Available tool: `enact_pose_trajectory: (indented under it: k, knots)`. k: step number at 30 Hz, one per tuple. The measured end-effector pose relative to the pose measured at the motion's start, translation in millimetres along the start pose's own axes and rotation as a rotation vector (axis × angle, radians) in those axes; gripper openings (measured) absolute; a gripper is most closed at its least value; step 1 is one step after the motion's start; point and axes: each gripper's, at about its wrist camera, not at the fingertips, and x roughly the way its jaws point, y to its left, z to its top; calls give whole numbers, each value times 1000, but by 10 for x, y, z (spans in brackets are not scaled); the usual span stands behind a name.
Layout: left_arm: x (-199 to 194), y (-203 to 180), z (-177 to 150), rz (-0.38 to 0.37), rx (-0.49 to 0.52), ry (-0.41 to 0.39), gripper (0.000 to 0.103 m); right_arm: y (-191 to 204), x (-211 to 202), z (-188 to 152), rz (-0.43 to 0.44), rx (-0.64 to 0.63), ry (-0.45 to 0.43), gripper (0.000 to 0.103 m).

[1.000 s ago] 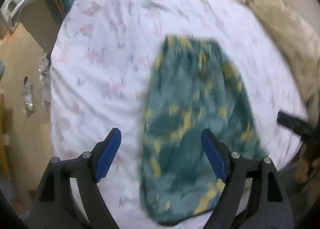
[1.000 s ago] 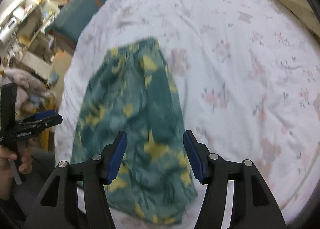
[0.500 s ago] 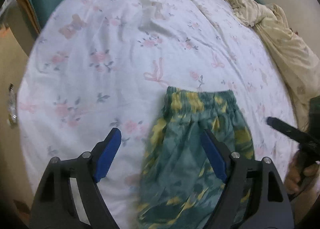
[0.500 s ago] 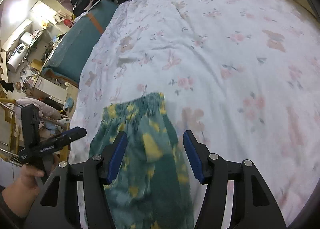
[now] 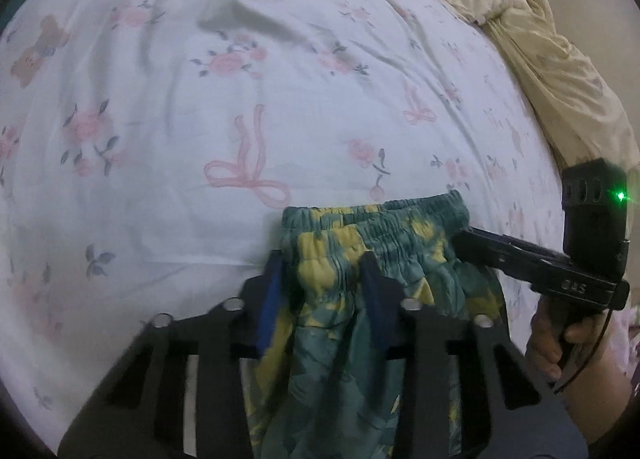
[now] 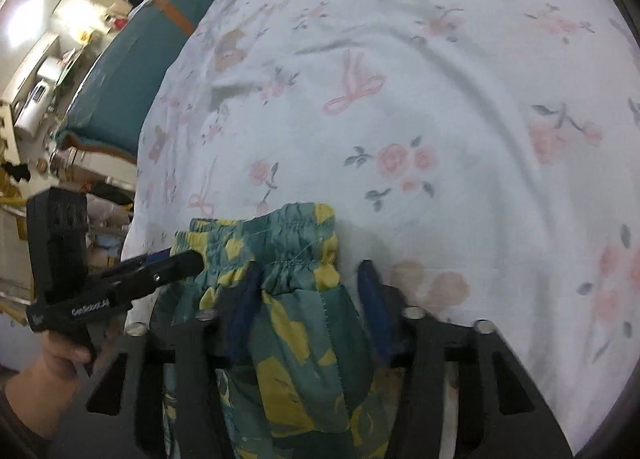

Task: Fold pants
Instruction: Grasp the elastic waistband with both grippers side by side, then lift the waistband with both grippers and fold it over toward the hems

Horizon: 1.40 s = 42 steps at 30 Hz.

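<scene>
A white bed sheet printed with pink flowers and ribbons [image 5: 168, 131] covered the bed, and a crumpled beige blanket [image 5: 560, 71] lay along its far edge. The green pants with yellow patches [image 5: 340, 319] lay on the sheet, elastic waistband farthest from the cameras. The left hand-held gripper [image 5: 322, 295] was closing, waistband cloth bunched between its blue pads. The right hand-held gripper [image 6: 306, 303] was closing too, with the waistband's other corner gathered between its pads.

A white floral bedsheet [image 5: 168, 107] is covering the bed, with green-and-yellow pants [image 5: 384, 235] and a beige blanket [image 5: 560, 71] lying on it.
</scene>
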Motion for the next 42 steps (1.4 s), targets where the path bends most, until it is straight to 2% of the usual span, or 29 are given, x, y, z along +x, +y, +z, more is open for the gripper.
enact_pose_trajectory:
  k: [1,2,4,7,11,14,20,22,24,31,36,38,40,42]
  knots:
    - [-25,-29,10,9,26,-4,17,49,-27,8,-19,-30,-11,23]
    - [-85,-65,33,7,45,-22,15,113,-69,20,-28,-64,-24,21]
    - [-263,-134,89,5,68,-87,14,255,-234,76,-30,-124,-89,19]
    - [-607,-346,141,15,182,-244,15,464,-477,145,-68,-210,-184,19]
    - [-704,-452,80,23,254,-236,15,567,-628,108,-73,-267,-185,19]
    - [-838,-508,-9,-3,274,-245,15,658,-822,1,-75,-312,-197,19]
    - [-1282,-826,-264,1,395,-301,15,908,-1194,-261,-102,-382,-234,19]
    - [-1373,-917,-343,21,420,-271,15,961,-1295,-426,-92,-396,-234,19]
    - [-1444,-935,-463,-11,420,-247,15,1023,-1349,-591,-107,-423,-231,19]
    - [-1563,-1080,-1090,31,511,-185,15,1173,-1422,-1263,-149,-477,-182,19]
    - [-1373,-1132,-1541,101,551,-95,15,1193,-1306,-1704,-195,-499,-101,19]
    - [-1261,-1134,-1694,120,552,-48,15,1231,-1196,-1894,-240,-552,-44,19]
    - [-1134,-1105,-1818,130,540,18,15,1236,-1116,-2005,-261,-592,4,19]
    - [-1059,-1076,-1893,145,530,51,16,1184,-1022,-2064,-267,-586,52,19]
